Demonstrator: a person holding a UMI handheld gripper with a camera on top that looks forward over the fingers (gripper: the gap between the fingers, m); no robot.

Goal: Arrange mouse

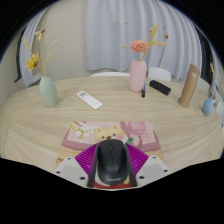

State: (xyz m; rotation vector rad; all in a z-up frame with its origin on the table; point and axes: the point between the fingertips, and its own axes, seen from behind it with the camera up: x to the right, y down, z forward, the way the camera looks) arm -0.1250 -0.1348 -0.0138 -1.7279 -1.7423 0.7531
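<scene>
Hand-held gripper (110, 172): from my remote seat I see only its two fingertips, low in the gripper view, each with a magenta pad (83, 160) on the inner face; the body behind them is cut off.
Finger state: the pads stand at either flank of the mouse and appear to press on it (I see no gap at either side, though the contact lines are small and hard to judge).
Mouse (110, 161): black, lying between the fingers with its length along them; its rear end is cut off, and I cannot tell whether its underside rests on the bench.
Mouse mat (112, 133): pink, printed with a cartoon figure, just ahead of the fingertips; the mouse covers its near edge, and the print is too small to read.
Bench (60, 120): pale wood grain, curved by the lens, carrying everything named here.
Left vase (48, 91): pale green, holding yellow flowers, well apart from the mouse.
Centre vase (137, 76): pink, with flowers, at the far edge.
White remote (90, 99): lying flat between the two vases.
Black marker (161, 87): beyond the mat, beside a white container (159, 74) whose type I cannot make out.
Tan upright object (189, 86): leaning at the far right; identity unclear.
Background: light curtains (120, 30).
</scene>
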